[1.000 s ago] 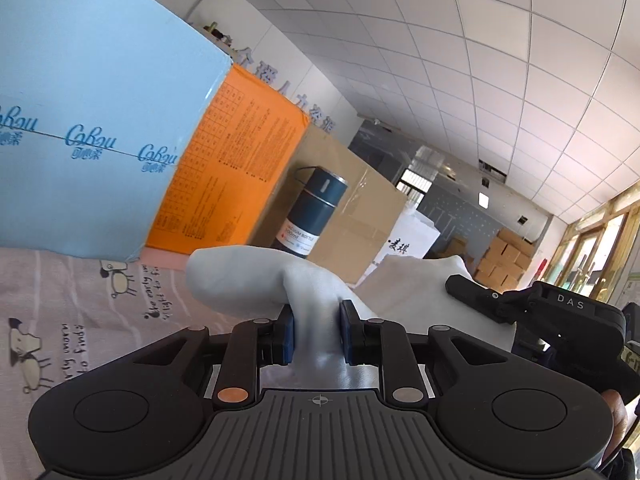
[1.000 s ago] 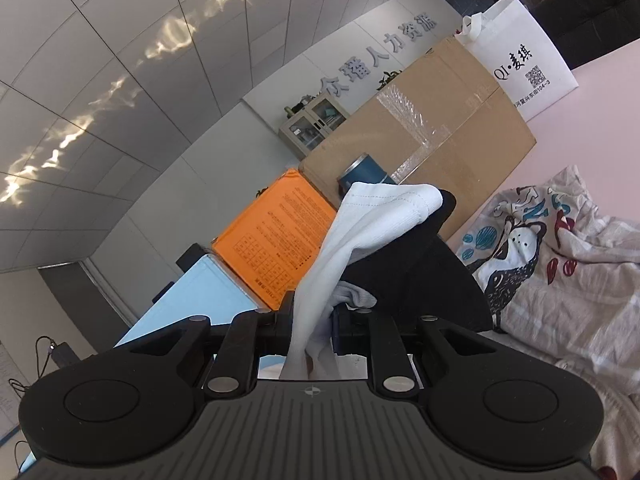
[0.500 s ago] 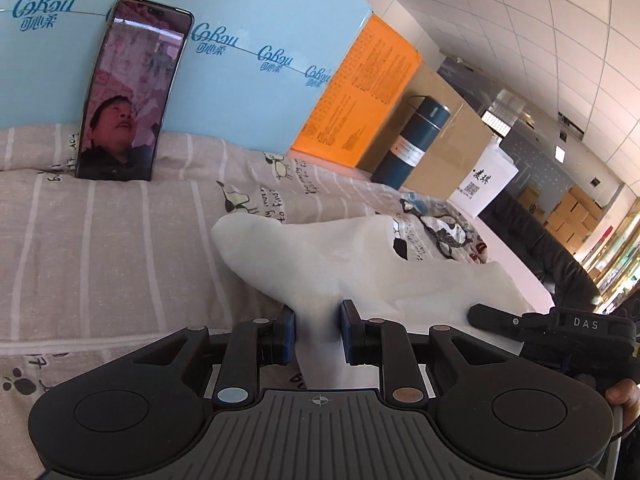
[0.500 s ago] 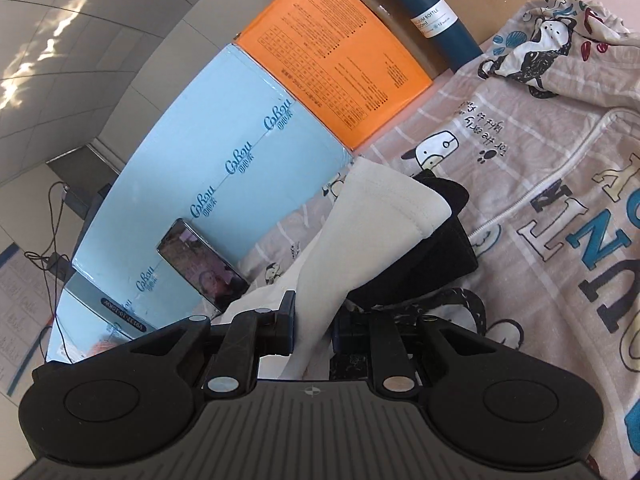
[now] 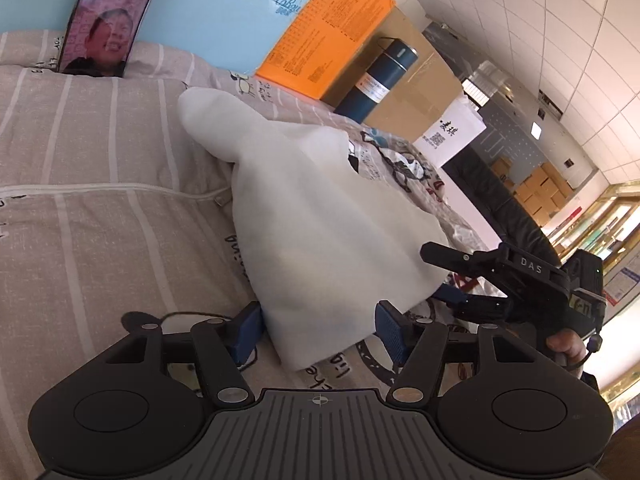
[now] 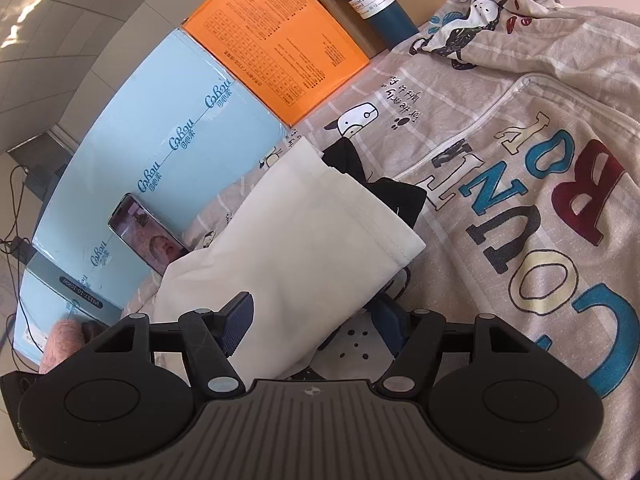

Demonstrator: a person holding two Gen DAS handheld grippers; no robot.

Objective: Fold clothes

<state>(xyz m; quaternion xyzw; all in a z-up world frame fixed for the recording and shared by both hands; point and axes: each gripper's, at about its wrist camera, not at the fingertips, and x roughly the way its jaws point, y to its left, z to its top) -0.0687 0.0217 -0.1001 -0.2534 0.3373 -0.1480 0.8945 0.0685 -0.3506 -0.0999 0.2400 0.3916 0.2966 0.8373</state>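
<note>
Both grippers, left gripper [image 5: 318, 330] and right gripper [image 6: 312, 322], now stand spread and released after pinching the white garment [image 5: 320, 216] half a second ago, leaving it laid on the printed hoodie [image 6: 520, 200], apparently one fold set down.

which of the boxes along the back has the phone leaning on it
The light blue box printed with Cobou logos: the phone stands against its face. The orange box and the brown cardboard box beside it have only the dark blue bottle near them.
</note>
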